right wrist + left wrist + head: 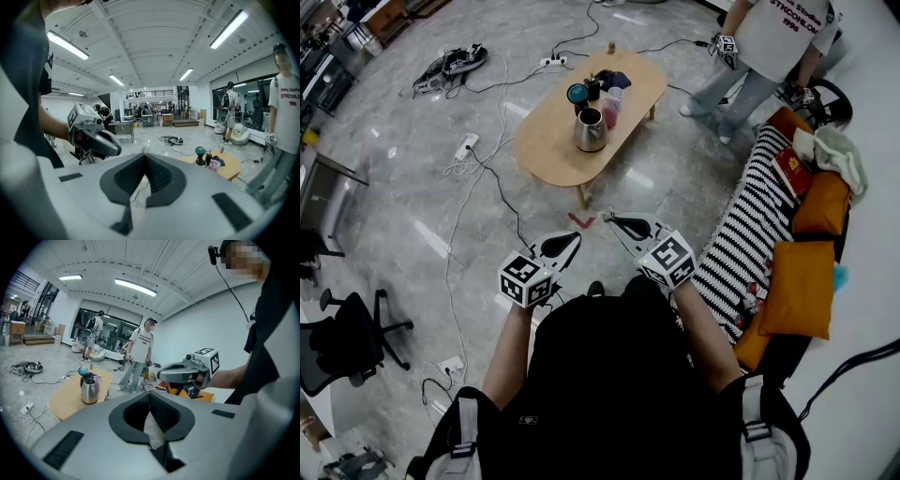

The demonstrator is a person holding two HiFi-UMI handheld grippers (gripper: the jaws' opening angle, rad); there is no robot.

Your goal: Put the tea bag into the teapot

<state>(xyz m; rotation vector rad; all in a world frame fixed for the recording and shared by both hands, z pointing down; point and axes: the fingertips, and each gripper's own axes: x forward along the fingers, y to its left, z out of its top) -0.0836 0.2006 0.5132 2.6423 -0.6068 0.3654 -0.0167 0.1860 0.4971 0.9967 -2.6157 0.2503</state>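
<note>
The right tongs [144, 153] are squeezed shut. A small pale thing, the tea bag [152, 372], is pinched right at their tip. The left tongs [150, 394] are squeezed shut too, tip to tip, and I see nothing held there. Lower down, a pale patch shows through the gap between them, and I cannot tell what it is.

Both tongs are up in the air, side by side, near each other but not touching. Each has a white cube with black squares at its back end, the left cube [525, 279] and the right cube [667, 260].

The tongs point toward a low wooden tabletop [546, 142], which is well apart from them across the floor [412, 197]. The teapot [590, 130] is shiny and silver and stands upright near the middle of the tabletop. Just behind it are a pink cup [610, 112] and a round blue-green thing [577, 94]. Some dark things sit beside those, too small to tell. So the tea bag is in the air, far from the teapot.

The floor is gray and shiny. A small red mark [581, 221] is on it near the tips of the tongs, and black cords [502, 183] run across it on the left.

On the right is a sofa [741, 234] with black and white stripes and orange cushions [797, 286] on it. Another person [773, 42] in a white shirt stands past the far end of the tabletop. A black chair on wheels [347, 339] is at the left edge.
</note>
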